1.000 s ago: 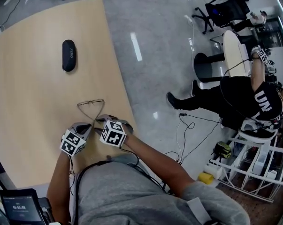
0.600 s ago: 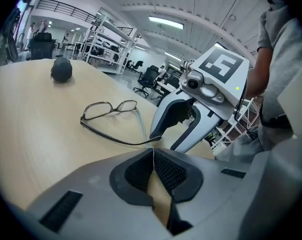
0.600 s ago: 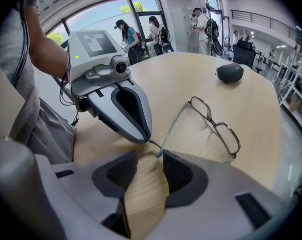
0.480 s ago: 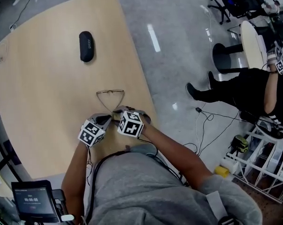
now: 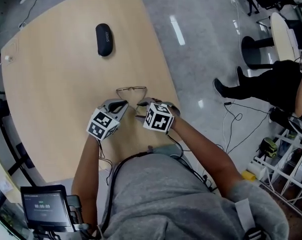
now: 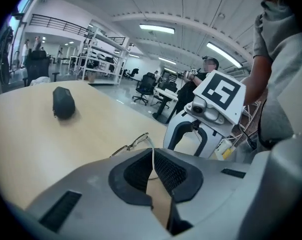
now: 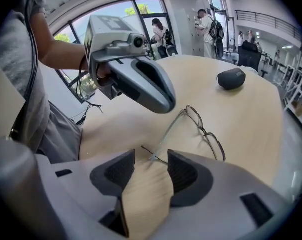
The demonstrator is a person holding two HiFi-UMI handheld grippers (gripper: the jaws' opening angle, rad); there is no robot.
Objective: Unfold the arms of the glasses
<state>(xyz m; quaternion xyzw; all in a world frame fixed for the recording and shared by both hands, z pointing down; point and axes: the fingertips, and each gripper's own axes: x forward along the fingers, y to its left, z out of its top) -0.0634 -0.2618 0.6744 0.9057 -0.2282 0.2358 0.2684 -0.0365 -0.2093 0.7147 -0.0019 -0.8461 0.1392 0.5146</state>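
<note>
1. Two hand-held grippers met over a pair of glasses [image 5: 131,90] near the front edge of a pale wooden table [image 5: 55,94] in the head view. The left gripper [image 5: 121,104] and the right gripper [image 5: 142,106] both reached in at the arm ends. The lenses sat on the far side from the person. A black case [image 5: 104,39] lay well apart, farther up the table.

2. In the left gripper view, the left gripper [image 6: 152,158] was clenched on one thin arm [image 6: 152,146] of the glasses [image 6: 130,144], its ribbed pads pressed close around it. The frame front showed just beyond the jaws. The right gripper [image 6: 187,143] stood just to the right, and the case [image 6: 63,102] lay far off at left.

3. In the right gripper view, the right gripper [image 7: 151,160] was released, its jaws just having been opening. They stood apart with thin arm ends lying in the gap, and neither pad pressed them. The glasses [image 7: 206,133] lay on the table [image 7: 251,119] just beyond. The left gripper [image 7: 165,103] hung above them, and the case [image 7: 232,78] lay farther off.
</note>
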